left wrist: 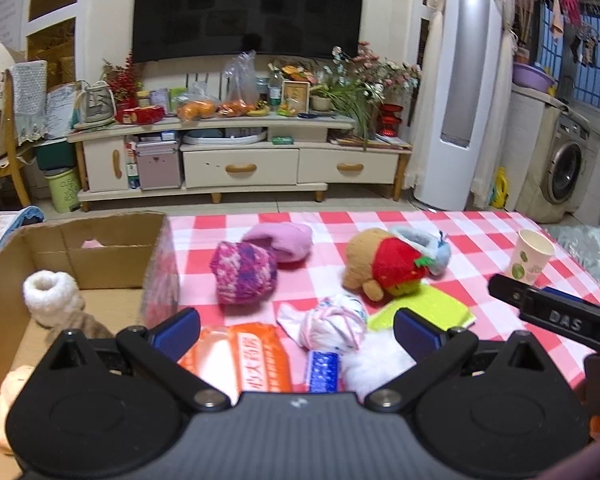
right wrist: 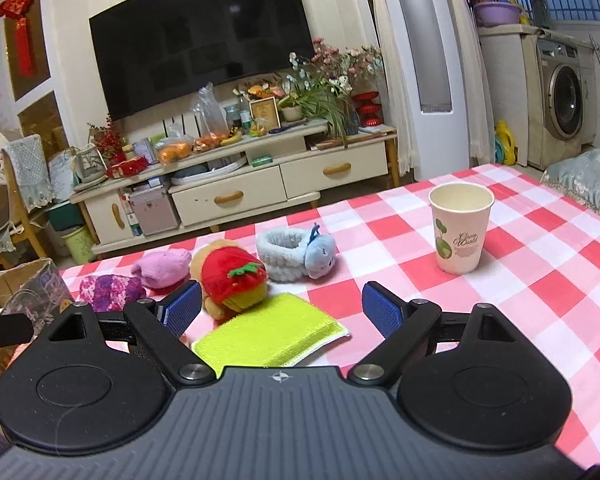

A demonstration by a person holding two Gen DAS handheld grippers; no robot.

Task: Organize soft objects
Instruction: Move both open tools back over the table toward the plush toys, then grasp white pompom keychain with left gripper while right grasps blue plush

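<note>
A: Two grippers, both with jaws spread wide and nothing between them. The left gripper (left wrist: 296, 332) hangs low over the near edge of the checked tablecloth (left wrist: 480, 232), its blue pads (left wrist: 178, 330) apart.

B: And what lies right under it?

A: A pink-and-white sock bundle (left wrist: 332, 326) sits between the fingers, with an orange packet (left wrist: 244, 360) to its left, a small blue item (left wrist: 322, 370) touching it below, and a white fluffy piece (left wrist: 380, 360) to the right.

B: The right one?

A: The right gripper (right wrist: 282, 308) hovers over a lime-green cloth (right wrist: 272, 330), which lies flat on the table. Just beyond its left finger is the bear plush in a strawberry suit (right wrist: 230, 276), on its side.

B: Further out?

A: Behind the bear, touching it, a pale blue fluffy slipper (right wrist: 296, 254). To the left, a pink rolled sock (right wrist: 162, 266) and a purple-and-pink knitted piece (right wrist: 110, 292), side by side. A paper cup (right wrist: 460, 232) stands upright, well apart, on the right.

B: Anything already put away?

A: The cardboard box (left wrist: 100, 264) stands open at the table's left edge. Inside it I see a white fluffy sock (left wrist: 50, 294), something brown (left wrist: 80, 326) beside that, and a cream soft thing (left wrist: 4, 400) at the near corner, blurred
</note>
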